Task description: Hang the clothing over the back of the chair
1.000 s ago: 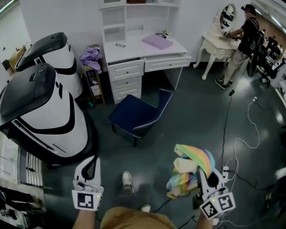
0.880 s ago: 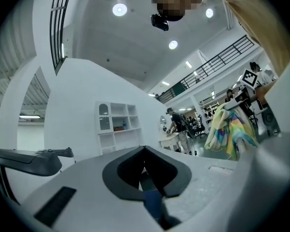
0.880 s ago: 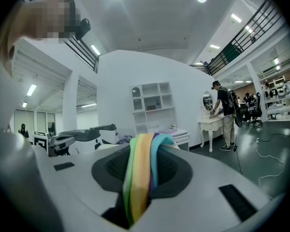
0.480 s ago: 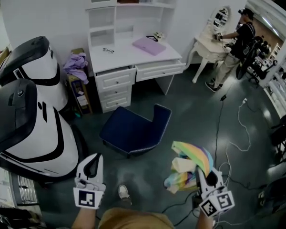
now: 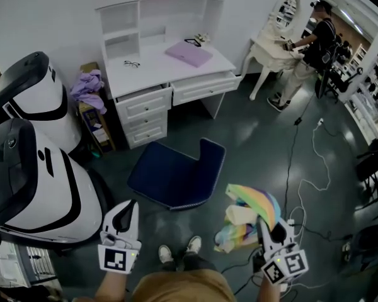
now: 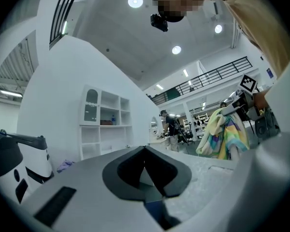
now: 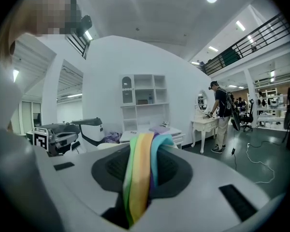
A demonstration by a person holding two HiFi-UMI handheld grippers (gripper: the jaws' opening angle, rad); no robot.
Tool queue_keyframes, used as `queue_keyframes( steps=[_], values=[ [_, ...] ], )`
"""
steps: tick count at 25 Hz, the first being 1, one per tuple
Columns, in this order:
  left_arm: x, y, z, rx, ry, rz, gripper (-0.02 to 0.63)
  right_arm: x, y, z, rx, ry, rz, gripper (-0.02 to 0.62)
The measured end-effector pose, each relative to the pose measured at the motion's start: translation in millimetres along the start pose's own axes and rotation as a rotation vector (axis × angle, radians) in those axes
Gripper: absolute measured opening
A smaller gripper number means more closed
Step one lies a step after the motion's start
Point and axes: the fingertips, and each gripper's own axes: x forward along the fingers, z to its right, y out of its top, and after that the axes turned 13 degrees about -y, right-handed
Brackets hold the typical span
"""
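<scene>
The right claw is clamped on the clothing, a bundle striped in rainbow pastels. In the right gripper view the fabric runs straight down between the two jaws, which press on it from both sides. In the head view the bundle hangs in the air above the dark floor, at about 4 o'clock from the chair and clear of it.

The left claw holds nothing. In the left gripper view its jaws meet tip to tip with no gap. It sits at about 7 o'clock from the chair.

The chair is navy blue, and its raised back is on the side nearer the clothing. A white counter with drawers and shelves stands at 12 o'clock from the chair, with a flat purple item lying on it. Two large white-and-black machines stand at 9 o'clock. A person stands at a white dressing table at about 2 o'clock. Cables trail across the floor at 3 o'clock.
</scene>
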Motion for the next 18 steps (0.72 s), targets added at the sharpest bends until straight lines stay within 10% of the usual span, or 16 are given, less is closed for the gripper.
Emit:
queue_keyframes(
  steps=[18],
  values=[
    [78.3,34.8,-21.6,0.055,0.064,0.011,0.005,102.4,7.8,34.0,-0.069,0.108,-0.004,0.091]
  ],
)
